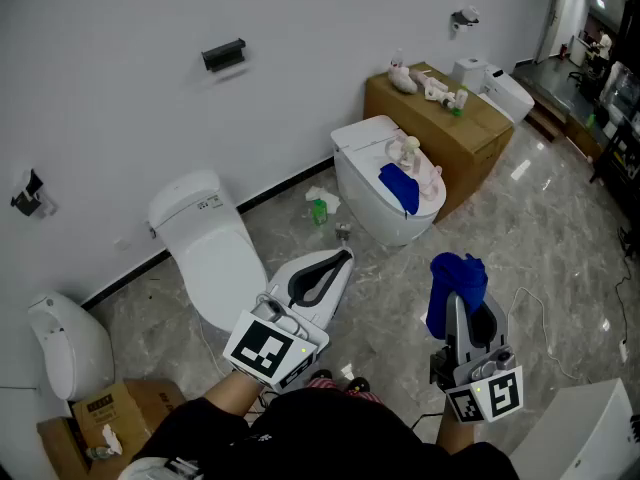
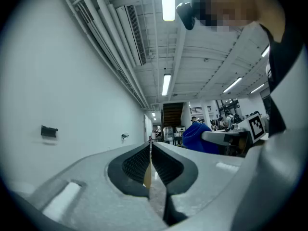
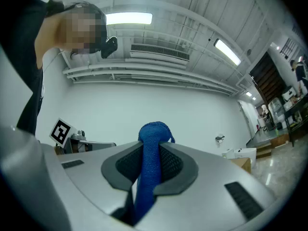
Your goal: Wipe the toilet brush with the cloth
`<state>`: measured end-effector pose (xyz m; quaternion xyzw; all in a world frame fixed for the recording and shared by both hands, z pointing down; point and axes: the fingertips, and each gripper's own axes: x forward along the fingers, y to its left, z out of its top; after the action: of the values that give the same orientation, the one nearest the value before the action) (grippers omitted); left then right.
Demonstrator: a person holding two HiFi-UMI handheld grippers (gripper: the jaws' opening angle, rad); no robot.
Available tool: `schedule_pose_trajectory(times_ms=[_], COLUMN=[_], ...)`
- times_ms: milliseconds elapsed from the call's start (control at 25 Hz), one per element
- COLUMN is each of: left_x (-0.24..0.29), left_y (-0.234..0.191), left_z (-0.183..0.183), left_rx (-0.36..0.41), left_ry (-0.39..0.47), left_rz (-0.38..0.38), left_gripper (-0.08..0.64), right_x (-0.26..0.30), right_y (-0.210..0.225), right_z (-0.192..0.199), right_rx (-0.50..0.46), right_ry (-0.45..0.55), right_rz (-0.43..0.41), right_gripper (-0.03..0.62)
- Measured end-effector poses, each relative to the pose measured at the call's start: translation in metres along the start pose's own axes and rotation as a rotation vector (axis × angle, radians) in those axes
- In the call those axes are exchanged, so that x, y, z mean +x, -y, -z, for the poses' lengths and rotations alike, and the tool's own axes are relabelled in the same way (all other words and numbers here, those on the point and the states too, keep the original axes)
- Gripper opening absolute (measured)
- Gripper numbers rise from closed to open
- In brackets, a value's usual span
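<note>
Cloth (image 3: 153, 131) between the right tongs (image 3: 150, 150)

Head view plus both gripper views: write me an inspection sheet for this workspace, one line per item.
Surface: glossy marble-look floor.
Job's things: blue cloth in the right gripper; toilet brush not made out.
Clutter: second blue cloth on a toilet; small items on a cardboard box; green item on the floor.
Grippers: left gripper shut, nothing seen between its jaws; right gripper shut on the blue cloth.
Cables: thin line on the floor, likely a cable.
Surroundings: another white toilet; white wall.
</note>
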<state>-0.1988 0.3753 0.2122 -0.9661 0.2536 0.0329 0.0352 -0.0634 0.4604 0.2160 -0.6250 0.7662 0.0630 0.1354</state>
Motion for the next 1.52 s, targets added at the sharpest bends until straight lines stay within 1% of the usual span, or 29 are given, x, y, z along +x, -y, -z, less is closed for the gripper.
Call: schedule_pose_trajectory(times_ms=[200,360,480,760,1000,1200,1400,1520], left_x=[-0.003,-0.005,-0.006,0.003,0.016,0.024,0.033,0.034], left_y=[-0.004,-0.010,-0.009,-0.005,0.005,0.017,0.026,0.035], left_z=[0.000,0.001,0.002,0.004,0.004,0.005,0.006,0.007], left_rx=[-0.001,-0.003,-0.006,0.022,0.028,0.065,0.112,0.119], left_ry=[-0.005,-0.009,-0.014,-0.025,-0.030,-0.028,-0.045,-0.043], left_rz=[-0.006,-0.011,-0.017,-0.027,-0.043,-0.068,-0.096,-0.102], left_gripper=[0.008,0.006,0.008,0.006,0.006,0.008,0.006,0.008], right_x=[0.003,0.007,0.005,0.004,0.001,-0.010,-0.020,-0.026], right_y=[-0.003,-0.003,0.000,0.011,0.028,0.044,0.065,0.074], right_z=[0.000,-0.003,0.000,0.004,0.005,0.002,0.003,0.005], right_rx=[0.010,0.053,0.056,0.075,0.094,0.107,0.096,0.105], right_ry=[0.004,0.031,0.029,0.026,0.027,0.045,0.029,0.025], right_rz=[0.000,0.001,0.003,-0.008,-0.028,-0.042,-0.040,-0.041], right_gripper=[0.064,0.064,0.064,0.064,0.064,0.064,0.064,0.064])
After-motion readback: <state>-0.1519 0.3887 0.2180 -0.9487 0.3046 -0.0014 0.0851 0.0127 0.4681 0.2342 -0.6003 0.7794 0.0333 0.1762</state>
